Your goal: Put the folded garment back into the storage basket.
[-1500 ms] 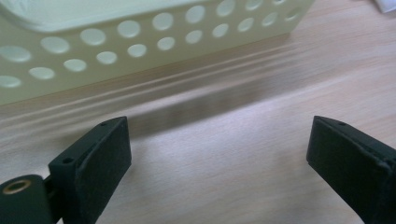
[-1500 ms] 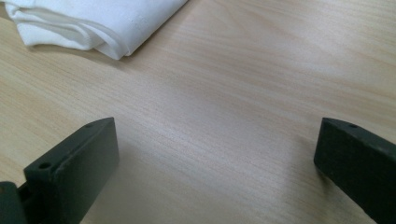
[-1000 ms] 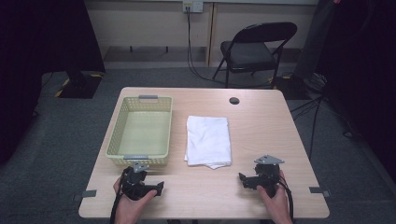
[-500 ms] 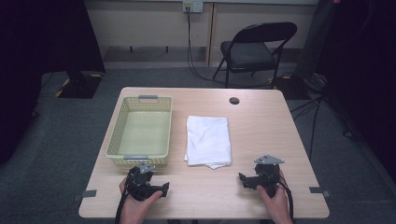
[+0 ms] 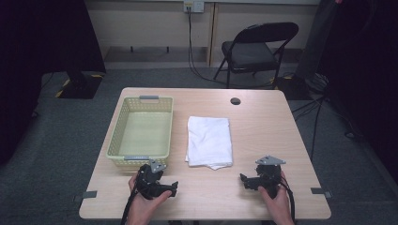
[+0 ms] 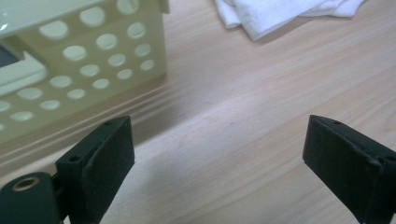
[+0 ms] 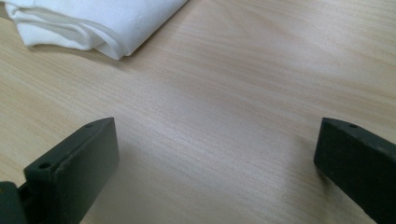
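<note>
The left tongs [image 5: 172, 186] are shifting — compared with a second ago they are sitting further in from the basket's [image 5: 121, 123] near corner and turning toward the folded white towel [image 5: 209, 140], which is lying ahead and to their right on the surface [image 5: 263, 122]. Their jaws are standing wide, nothing between them. The right tongs [image 5: 244, 179] are keeping their place, jaws likewise spread and empty — the towel's near corner [image 7: 112, 49] is lying just ahead to their left. Likely an approach to the towel is beginning.
</note>
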A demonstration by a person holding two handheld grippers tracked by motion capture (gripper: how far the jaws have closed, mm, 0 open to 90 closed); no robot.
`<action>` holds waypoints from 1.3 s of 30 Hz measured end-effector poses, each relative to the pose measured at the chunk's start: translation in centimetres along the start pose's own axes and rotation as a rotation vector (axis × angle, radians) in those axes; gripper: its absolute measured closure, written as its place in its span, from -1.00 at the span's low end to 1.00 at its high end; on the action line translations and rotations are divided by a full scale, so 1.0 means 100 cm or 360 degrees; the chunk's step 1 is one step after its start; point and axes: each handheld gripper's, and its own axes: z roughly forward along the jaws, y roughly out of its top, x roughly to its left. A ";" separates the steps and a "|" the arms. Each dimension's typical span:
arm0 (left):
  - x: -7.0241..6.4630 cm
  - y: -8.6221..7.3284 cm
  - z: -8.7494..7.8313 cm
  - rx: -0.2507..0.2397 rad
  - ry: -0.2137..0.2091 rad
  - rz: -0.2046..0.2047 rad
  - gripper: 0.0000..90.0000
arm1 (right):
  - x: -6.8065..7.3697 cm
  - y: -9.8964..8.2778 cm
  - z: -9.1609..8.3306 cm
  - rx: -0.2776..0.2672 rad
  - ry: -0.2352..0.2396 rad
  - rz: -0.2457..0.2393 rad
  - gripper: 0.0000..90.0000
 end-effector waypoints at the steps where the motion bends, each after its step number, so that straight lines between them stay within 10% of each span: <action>1: -0.001 0.001 0.000 0.0001 0.0000 0.0002 -0.81 | 0.000 0.000 0.000 0.0000 0.0000 0.0000 -1.00; 39: -0.023 0.044 0.000 -0.0130 -0.0171 0.0113 -0.81 | 0.000 0.000 0.000 -0.0001 -0.0004 0.0001 -1.00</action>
